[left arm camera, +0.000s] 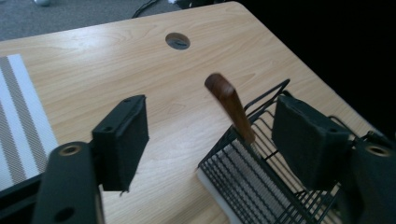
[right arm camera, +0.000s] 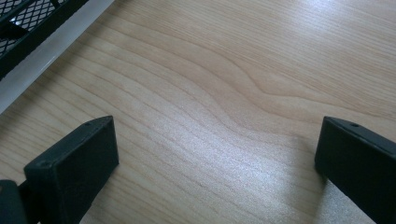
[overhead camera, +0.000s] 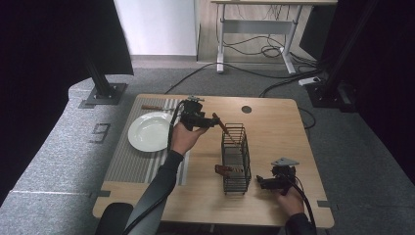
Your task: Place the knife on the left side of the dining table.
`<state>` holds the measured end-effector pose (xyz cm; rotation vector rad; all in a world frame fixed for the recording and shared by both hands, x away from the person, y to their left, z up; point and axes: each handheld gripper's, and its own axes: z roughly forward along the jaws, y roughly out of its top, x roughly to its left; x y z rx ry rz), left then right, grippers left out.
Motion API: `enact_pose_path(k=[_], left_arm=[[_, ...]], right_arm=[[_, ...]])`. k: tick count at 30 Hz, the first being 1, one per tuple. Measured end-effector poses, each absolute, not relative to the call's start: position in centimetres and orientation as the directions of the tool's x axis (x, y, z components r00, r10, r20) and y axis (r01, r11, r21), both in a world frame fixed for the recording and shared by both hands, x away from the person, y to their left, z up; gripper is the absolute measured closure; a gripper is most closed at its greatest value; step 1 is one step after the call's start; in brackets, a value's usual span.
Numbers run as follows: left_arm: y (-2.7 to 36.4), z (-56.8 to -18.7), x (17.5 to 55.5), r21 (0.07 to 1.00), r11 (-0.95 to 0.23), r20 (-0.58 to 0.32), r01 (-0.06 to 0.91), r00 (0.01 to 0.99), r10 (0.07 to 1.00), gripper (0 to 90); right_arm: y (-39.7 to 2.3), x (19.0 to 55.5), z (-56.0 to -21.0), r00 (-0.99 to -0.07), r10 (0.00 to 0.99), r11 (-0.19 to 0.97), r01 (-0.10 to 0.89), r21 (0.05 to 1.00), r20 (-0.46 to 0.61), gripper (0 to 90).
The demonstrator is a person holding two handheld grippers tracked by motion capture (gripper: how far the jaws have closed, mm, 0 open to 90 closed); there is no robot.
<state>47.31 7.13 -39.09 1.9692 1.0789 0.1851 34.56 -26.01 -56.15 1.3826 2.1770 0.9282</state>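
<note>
A wooden-handled utensil (overhead camera: 225,128) stands tilted in the far end of a black wire basket (overhead camera: 236,161). Its brown handle sticks up and leans to the left, out over the basket's rim. In the left gripper view the handle (left arm camera: 230,106) rises between the two black jaws, but neither pad touches it. The left gripper (overhead camera: 211,122) hangs just left of the handle, above the table, with its jaws parted and nothing in them. A hand (overhead camera: 184,137) holds it from below.

The basket stands upright near the middle of the wooden table (overhead camera: 274,122). A second brown-handled utensil (overhead camera: 226,170) pokes out of the basket's left side, lower down and nearer.

The right gripper (overhead camera: 259,182) rests low at the near right of the table, just right of the basket. Its jaws stand wide apart with only bare wood between them. The basket's edge (right arm camera: 28,28) shows in the far left corner of the right gripper view.

To the left, a white plate (overhead camera: 148,131) sits on a striped placemat (overhead camera: 132,161). Another wooden-handled utensil (overhead camera: 152,107) lies on the mat's far edge, beyond the plate. A round hole (overhead camera: 246,109) is in the table's far side.
</note>
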Motion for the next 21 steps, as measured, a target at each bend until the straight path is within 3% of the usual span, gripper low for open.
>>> enact_pose_path(k=[11, 21], left_arm=[[5.7, -39.4, 49.0, 0.694, -0.201, -0.382, 0.691, 0.591, 0.711, 47.0], [5.7, -39.8, 48.9, 0.711, -0.189, -0.402, 0.677, 0.612, 0.681, 71.6]], right_arm=[[-26.0, 34.6, -56.2, -0.433, 0.901, 0.293, 0.636, 0.714, 0.016, 0.0], [-26.0, 34.6, -56.2, -0.433, 0.901, 0.292, 0.637, 0.714, 0.017, 0.0]])
